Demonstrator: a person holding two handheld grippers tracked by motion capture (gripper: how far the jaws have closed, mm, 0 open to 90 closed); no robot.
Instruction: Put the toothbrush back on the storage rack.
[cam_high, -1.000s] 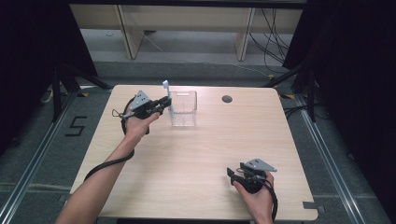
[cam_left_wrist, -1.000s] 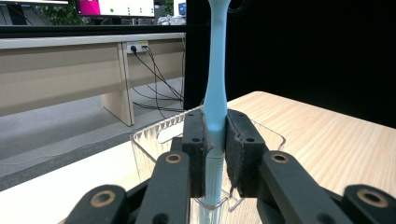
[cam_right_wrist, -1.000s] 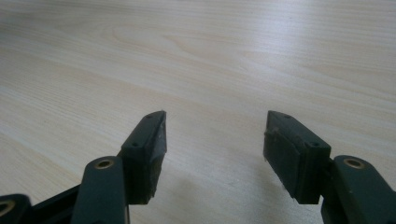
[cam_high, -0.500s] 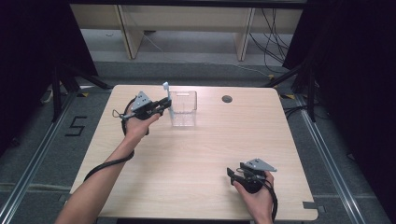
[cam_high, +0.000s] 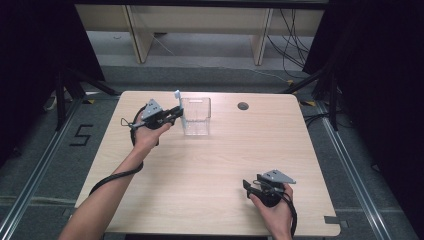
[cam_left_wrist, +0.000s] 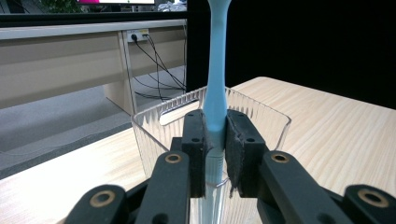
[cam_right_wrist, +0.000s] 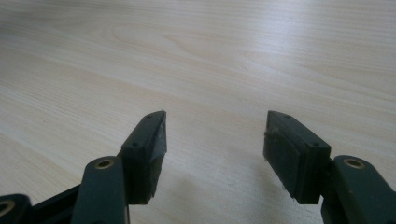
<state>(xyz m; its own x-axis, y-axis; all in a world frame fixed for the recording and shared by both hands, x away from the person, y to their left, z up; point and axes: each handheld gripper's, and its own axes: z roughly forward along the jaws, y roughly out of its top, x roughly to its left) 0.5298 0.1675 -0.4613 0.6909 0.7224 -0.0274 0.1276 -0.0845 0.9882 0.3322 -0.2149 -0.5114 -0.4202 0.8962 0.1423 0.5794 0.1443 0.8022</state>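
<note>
A clear ribbed plastic bin (cam_high: 196, 116) stands on the wooden table (cam_high: 210, 165) near its far edge. My left gripper (cam_high: 176, 113) sits just left of the bin, shut on a light-blue toothbrush (cam_high: 177, 96) that stands upright at the bin's left rim. In the left gripper view the toothbrush handle (cam_left_wrist: 216, 84) is clamped between the two pads, with the bin (cam_left_wrist: 261, 116) right behind it. My right gripper (cam_high: 248, 188) rests low over the table's near right part, held in a hand, and its jaws (cam_right_wrist: 212, 149) stand open over bare wood with nothing between them.
A round cable hole (cam_high: 243, 106) lies in the tabletop right of the bin. Behind the table are a low wooden shelf frame (cam_high: 200, 30) and loose cables on the floor (cam_high: 290, 45). Dark curtains hang on both sides.
</note>
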